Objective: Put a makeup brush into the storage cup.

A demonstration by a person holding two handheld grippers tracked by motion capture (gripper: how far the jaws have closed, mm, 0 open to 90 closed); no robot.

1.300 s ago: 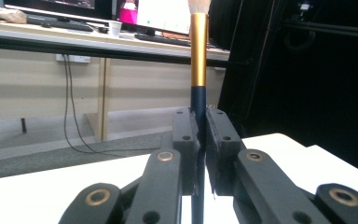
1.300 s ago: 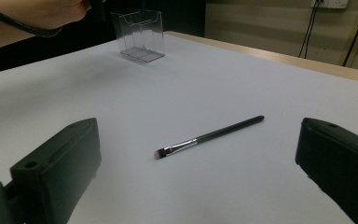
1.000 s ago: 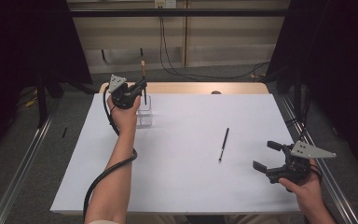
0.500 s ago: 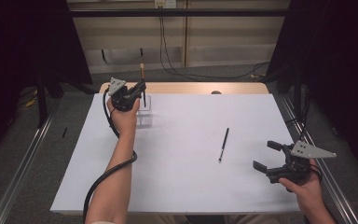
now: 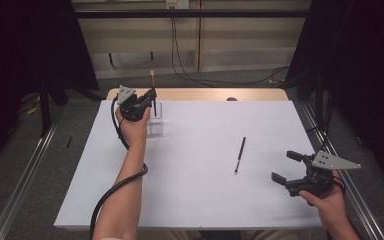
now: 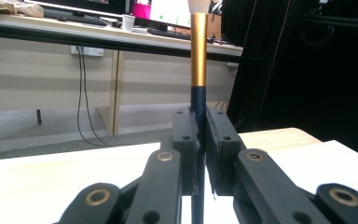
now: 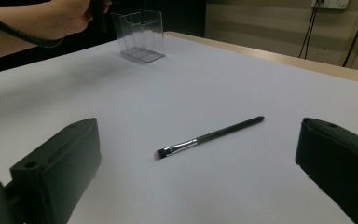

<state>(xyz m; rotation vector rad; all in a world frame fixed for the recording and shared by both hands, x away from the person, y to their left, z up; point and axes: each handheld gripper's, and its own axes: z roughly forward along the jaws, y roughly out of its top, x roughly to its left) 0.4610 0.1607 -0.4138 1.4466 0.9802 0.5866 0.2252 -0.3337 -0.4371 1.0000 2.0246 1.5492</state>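
Note:
My left gripper point(image 5: 149, 98) is shut on a makeup brush point(image 5: 153, 89) with a dark handle and gold ferrule, held upright above a clear plastic holder point(image 5: 155, 120) at the table's far left. In the left gripper view the brush point(image 6: 198, 70) rises straight up from between the closed jaws of my left gripper point(image 6: 199, 154). A thin black brush point(image 5: 239, 154) lies flat on the white table middle-right. My right gripper point(image 5: 286, 166) stands open near the front right, with the thin brush point(image 7: 209, 136) lying ahead of its jaws. The clear holder point(image 7: 140, 35) stands far off, by the other hand.
The white sheet point(image 5: 195, 185) covers most of the table, with a wooden strip point(image 5: 205, 94) along the far edge. Metal rails point(image 5: 25, 175) run along both sides. A black cable point(image 5: 112, 192) trails from the left gripper along the forearm.
The left gripper has lifted the gold-banded brush slightly higher above the clear holder. The right gripper and the thin black brush have stayed put.

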